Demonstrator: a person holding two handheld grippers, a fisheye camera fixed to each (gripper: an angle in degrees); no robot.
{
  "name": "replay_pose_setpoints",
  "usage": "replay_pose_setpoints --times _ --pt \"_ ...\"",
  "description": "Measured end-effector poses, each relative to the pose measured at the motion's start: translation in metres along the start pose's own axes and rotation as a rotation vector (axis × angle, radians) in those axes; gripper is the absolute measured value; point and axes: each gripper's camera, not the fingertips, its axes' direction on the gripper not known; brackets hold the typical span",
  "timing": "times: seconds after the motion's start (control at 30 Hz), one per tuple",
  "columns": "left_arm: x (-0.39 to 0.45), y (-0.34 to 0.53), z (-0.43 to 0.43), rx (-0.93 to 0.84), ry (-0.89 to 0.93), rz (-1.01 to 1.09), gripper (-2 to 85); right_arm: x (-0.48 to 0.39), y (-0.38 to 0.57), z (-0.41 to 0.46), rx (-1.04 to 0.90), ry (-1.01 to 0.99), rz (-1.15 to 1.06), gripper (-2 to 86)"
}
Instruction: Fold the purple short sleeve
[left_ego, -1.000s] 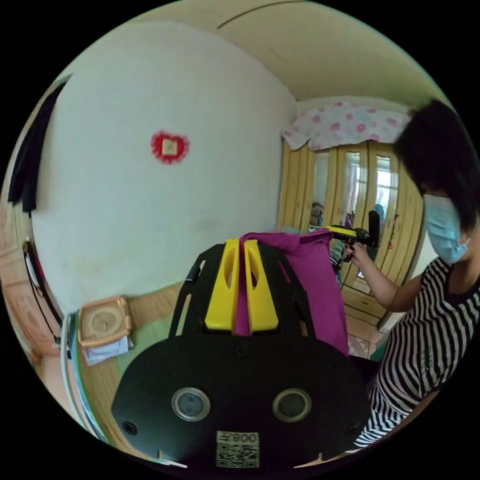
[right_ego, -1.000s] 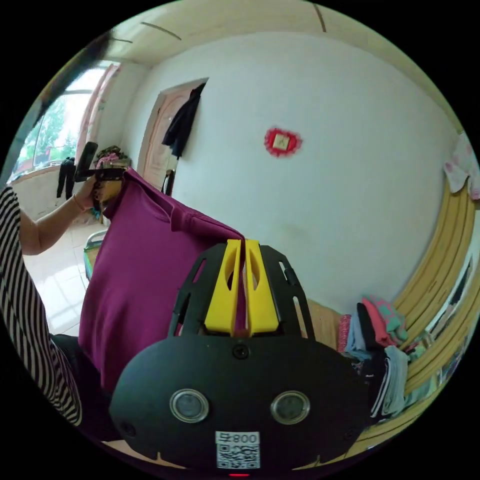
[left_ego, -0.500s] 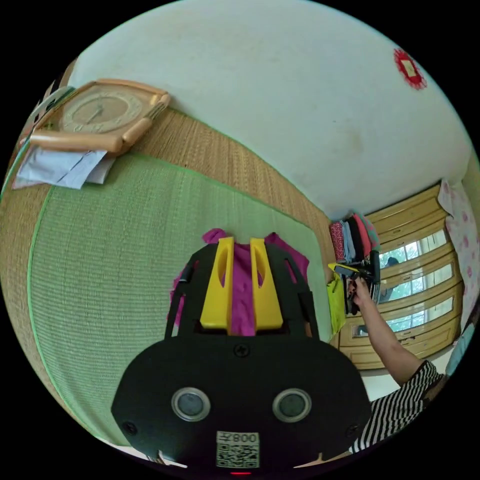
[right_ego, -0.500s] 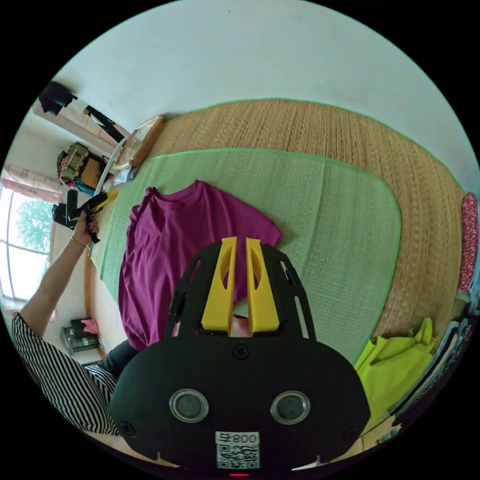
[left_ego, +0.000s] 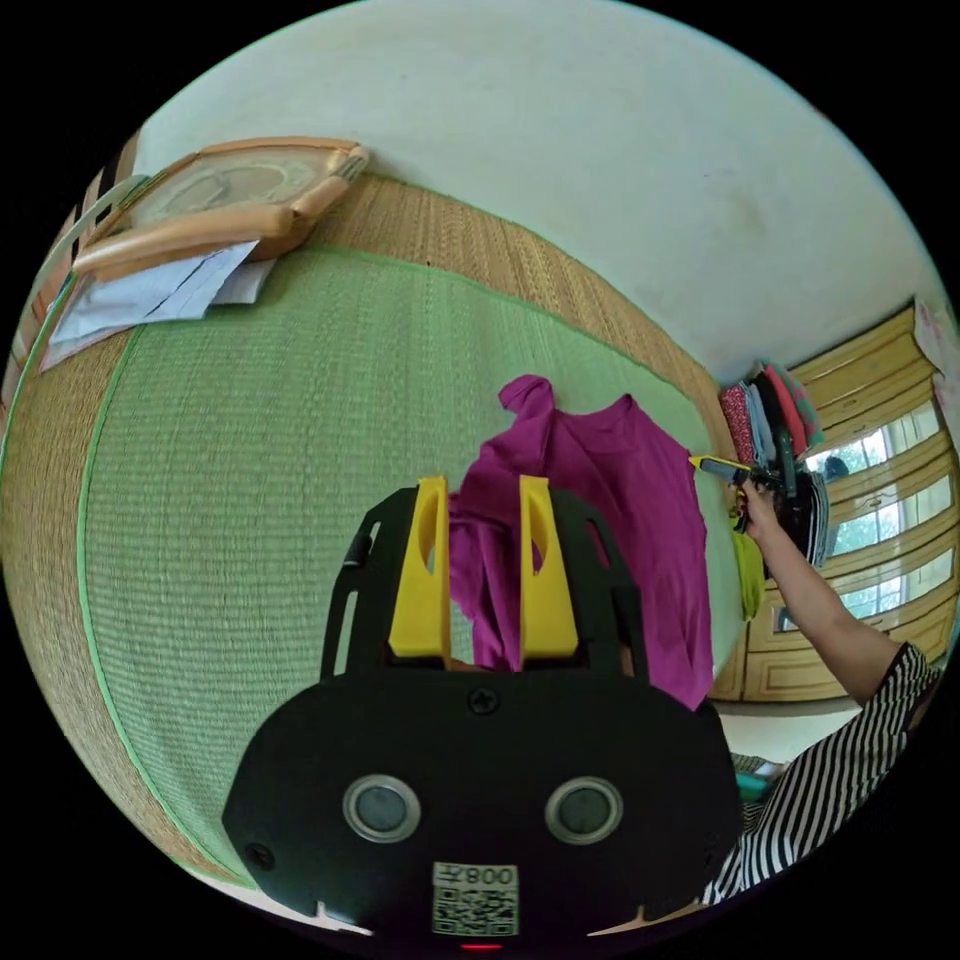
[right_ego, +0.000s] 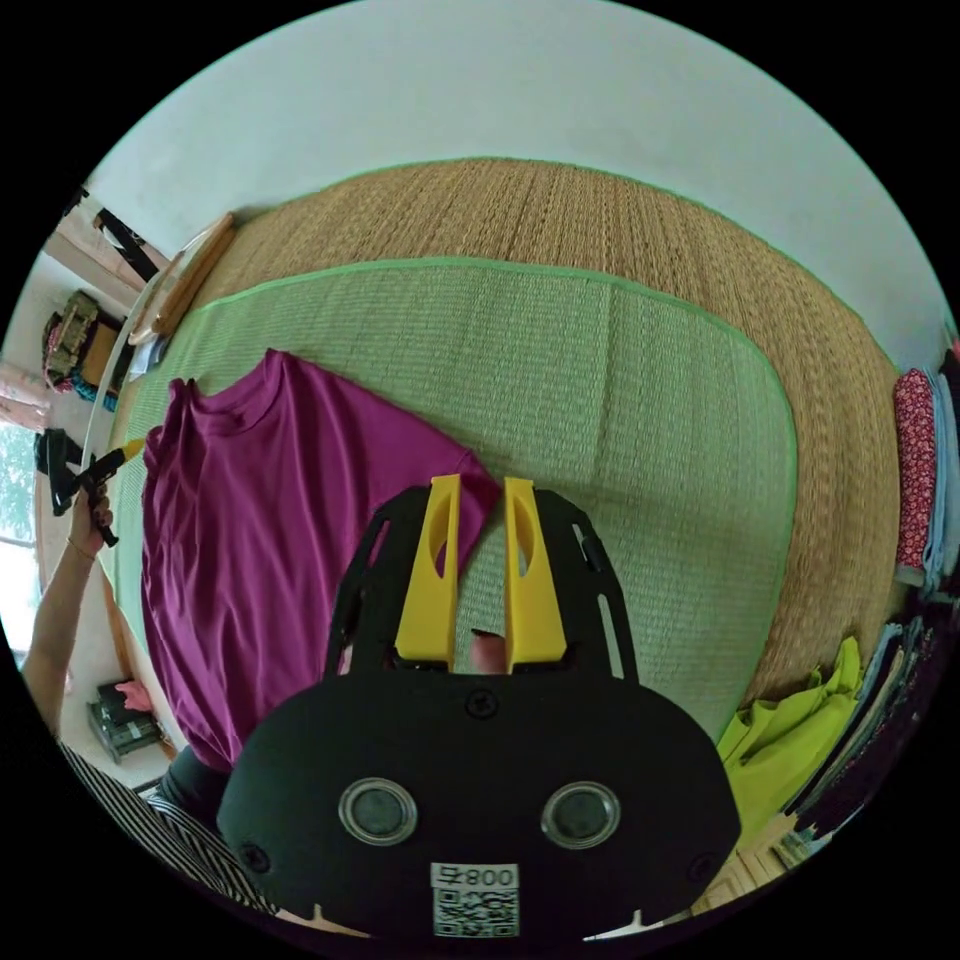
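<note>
The purple short sleeve shirt (right_ego: 270, 500) lies spread on the green mat (right_ego: 600, 400), collar towards the far side. My right gripper (right_ego: 481, 490) is open just above the tip of one sleeve. In the left gripper view, the shirt (left_ego: 620, 500) is bunched at the other sleeve, and that cloth shows between the parted jaws of my open left gripper (left_ego: 483, 490). The right gripper (left_ego: 705, 463) hangs in a hand at the shirt's far shoulder. The left gripper (right_ego: 125, 453), also hand-held, hovers beside the shirt's other shoulder.
The green mat (left_ego: 250, 450) rests on a wider straw mat by a white wall. A wood-framed clock (left_ego: 230, 190) and papers (left_ego: 150, 300) sit at one end. Folded clothes (right_ego: 915, 470) and a yellow-green garment (right_ego: 800, 730) lie at the other end. A person's striped sleeve (left_ego: 850, 760) shows.
A second ago both grippers held the shirt up in the air, shut on its shoulders. The shirt now lies on the mat, and both grippers have opened and let it go.
</note>
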Motion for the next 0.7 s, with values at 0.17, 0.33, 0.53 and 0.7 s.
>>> replay_pose_setpoints --times 0.17,0.33,0.53,0.7 --pt "0.021 -0.023 0.039 -0.126 -0.17 0.067 6.2 -0.006 0.007 0.039 0.012 0.038 0.016 3.9" --pt "0.016 -0.027 0.009 0.003 -0.115 0.03 5.4 -0.009 0.027 0.065 0.003 0.026 -0.007 0.9" --pt "0.019 -0.015 -0.004 0.066 -0.109 0.046 9.3 -0.005 0.056 0.094 0.024 -0.034 0.032 0.5" --pt "0.07 -0.016 0.042 -0.106 -0.224 0.293 8.6 -0.015 0.079 0.111 0.021 -0.011 0.018 0.5"
